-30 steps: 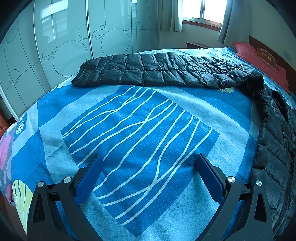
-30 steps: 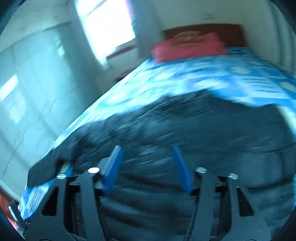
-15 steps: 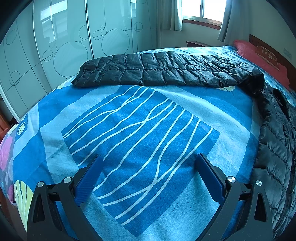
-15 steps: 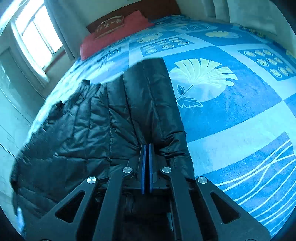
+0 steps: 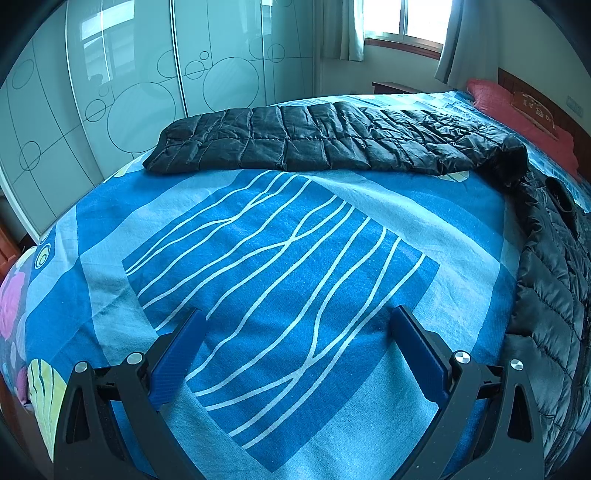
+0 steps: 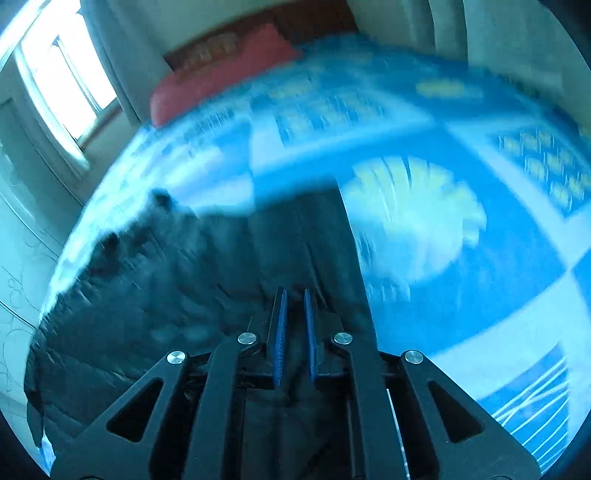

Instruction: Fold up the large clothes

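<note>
A large black quilted down jacket (image 5: 332, 142) lies spread on the bed; one sleeve stretches across the far side in the left wrist view and its body runs down the right edge (image 5: 554, 288). My left gripper (image 5: 295, 325) is wide open and empty, low over the blue bedsheet (image 5: 280, 258), well short of the sleeve. In the blurred right wrist view, my right gripper (image 6: 295, 299) sits over the jacket's other sleeve (image 6: 317, 240); its blue pads (image 6: 281, 325) stand a narrow gap apart with dark fabric between them.
A red pillow (image 5: 517, 110) and wooden headboard are at the far right. Glass wardrobe doors (image 5: 129, 92) stand close along the left side of the bed. A window with curtains (image 5: 399, 22) is behind. The bed's near-left corner drops off.
The right gripper closed from open onto the jacket sleeve half a second ago; now its pads are slightly apart and the view is blurred by motion. The left gripper has barely moved.
</note>
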Tool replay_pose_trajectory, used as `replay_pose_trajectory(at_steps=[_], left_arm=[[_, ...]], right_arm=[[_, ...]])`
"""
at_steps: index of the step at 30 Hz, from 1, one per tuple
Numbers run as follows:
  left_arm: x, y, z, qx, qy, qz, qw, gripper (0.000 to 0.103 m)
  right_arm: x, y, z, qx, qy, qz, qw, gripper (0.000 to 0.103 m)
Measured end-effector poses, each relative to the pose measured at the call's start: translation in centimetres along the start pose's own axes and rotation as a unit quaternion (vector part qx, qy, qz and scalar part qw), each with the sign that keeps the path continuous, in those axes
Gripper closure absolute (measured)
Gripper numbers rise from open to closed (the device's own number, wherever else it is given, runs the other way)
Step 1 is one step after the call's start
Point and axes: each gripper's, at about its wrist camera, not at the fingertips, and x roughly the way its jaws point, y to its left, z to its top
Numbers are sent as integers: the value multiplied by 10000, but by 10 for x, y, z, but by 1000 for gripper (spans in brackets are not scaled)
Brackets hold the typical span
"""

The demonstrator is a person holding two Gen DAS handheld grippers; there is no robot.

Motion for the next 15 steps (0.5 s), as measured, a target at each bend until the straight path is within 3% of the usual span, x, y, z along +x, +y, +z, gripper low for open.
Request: replay_pose_trajectory(at_steps=[1, 3, 7, 11, 15], left_arm=[[0, 0, 0, 3, -1, 3, 10000, 4], [0, 0, 0, -8, 3, -10, 10000, 4], [0, 0, 0, -2, -3, 1, 10000, 4], [0, 0, 0, -7, 1, -8, 10000, 4], [0, 0, 0, -4, -5, -4, 10000, 4]], right_arm=[[2, 4, 4, -61, -70, -68, 9999, 80], [17, 7, 10, -95, -81, -104, 9999, 70], [65, 1, -3, -278, 399, -493, 9976, 71], [42, 16, -1, -499, 218, -727, 9959, 71], [-11, 35, -28, -494, -152, -473, 9975, 39]])
